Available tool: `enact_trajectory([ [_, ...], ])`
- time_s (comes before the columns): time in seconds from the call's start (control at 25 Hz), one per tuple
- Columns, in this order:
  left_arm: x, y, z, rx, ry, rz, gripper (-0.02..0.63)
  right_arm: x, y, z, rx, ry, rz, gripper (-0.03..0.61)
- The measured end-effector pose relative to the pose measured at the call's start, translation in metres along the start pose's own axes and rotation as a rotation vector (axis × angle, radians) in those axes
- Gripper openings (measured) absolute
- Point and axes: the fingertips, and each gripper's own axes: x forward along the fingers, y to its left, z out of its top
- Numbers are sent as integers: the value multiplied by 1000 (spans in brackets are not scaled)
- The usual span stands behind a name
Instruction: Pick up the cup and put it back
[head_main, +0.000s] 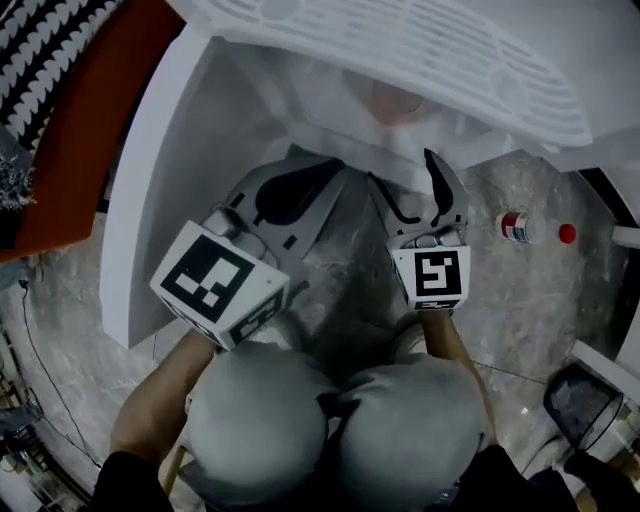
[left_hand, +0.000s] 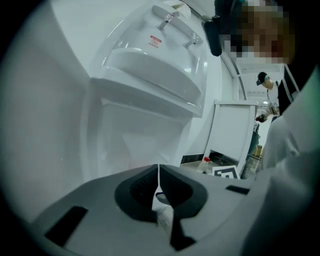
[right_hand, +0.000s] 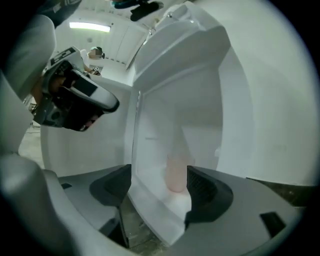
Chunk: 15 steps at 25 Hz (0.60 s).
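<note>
Head camera steeply down over left gripper (head_main: 333, 167) and right gripper (head_main: 403, 168); their cameras close into one white compartment (head_main: 320, 100).

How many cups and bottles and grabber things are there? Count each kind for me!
Cups: 1, the pinkish cup behind a see-through white panel.
Bottles: 1, the red-capped bottle on the floor.
Grippers: 2, the left gripper, shut, and the right gripper, open.
Total: 4
</note>
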Motion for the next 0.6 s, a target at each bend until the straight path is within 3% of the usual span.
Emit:
enact_trajectory([
  [0.12, -6, 17, -3, -27, -5, 58, 18, 23, -15, -8, 78, -1, -65, 339],
  [0.28, -5, 22, -7, -32, -11, 37, 18, 45, -25, -6, 187, -42, -153, 337],
  [0.6, -8, 38, -17, -38, 2, 43, 18, 79, -33, -15, 194, 11, -255, 337],
])
